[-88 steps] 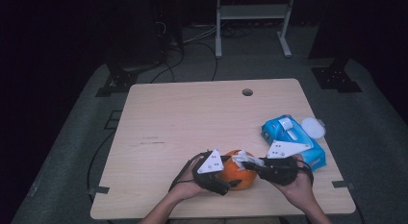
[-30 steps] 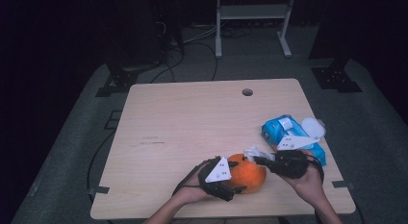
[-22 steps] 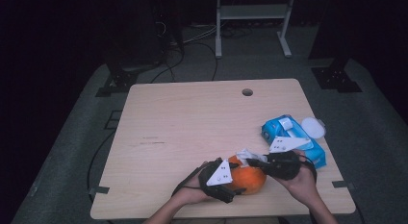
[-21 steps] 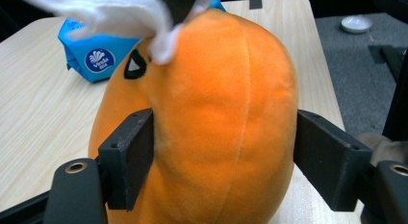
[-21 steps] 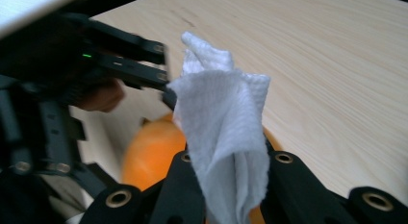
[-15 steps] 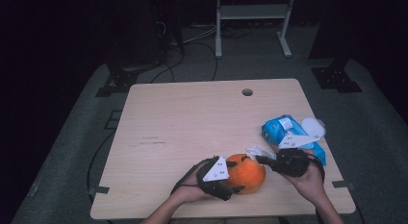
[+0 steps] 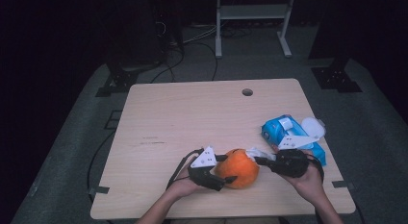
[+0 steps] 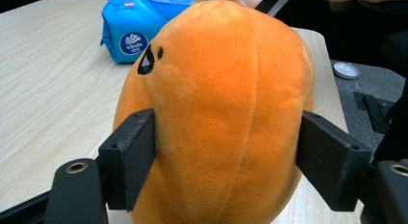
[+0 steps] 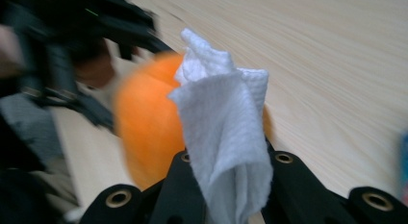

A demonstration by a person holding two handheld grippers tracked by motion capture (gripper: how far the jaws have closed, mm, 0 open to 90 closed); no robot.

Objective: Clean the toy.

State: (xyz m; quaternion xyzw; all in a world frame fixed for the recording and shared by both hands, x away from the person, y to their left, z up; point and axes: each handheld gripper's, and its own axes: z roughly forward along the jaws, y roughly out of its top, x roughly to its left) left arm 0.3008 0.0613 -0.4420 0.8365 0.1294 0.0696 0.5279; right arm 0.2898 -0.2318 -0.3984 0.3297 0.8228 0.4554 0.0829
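While looking down from the high view: an orange plush toy (image 7: 236,167) near the front edge of the bench (image 7: 192,118), right of centre, clamped from its left by the left gripper (image 7: 226,168). Just right of it, the right gripper (image 7: 262,160), carrying a white tissue (image 7: 257,154) against the toy's upper right side. Farther right, a blue tissue pack (image 7: 288,135) near the bench's right edge, with a small white lid-like disc (image 7: 313,125) at its far side.

From the left gripper view: jaws spread wide and pressed into both flanks of the plush toy (image 8: 221,113), a black eye mark showing at upper left, blue pack (image 8: 139,27) behind on the bench.

From the right gripper view: jaws closed together, pinching the folded tissue (image 9: 226,132), its free end standing up against the blurred orange toy (image 9: 144,128).

Judged as wiping the toy: best done with light, short strokes, the left grip kept firm so the soft body neither rolls nor slips, and the tissue pinched low enough not to pull loose.
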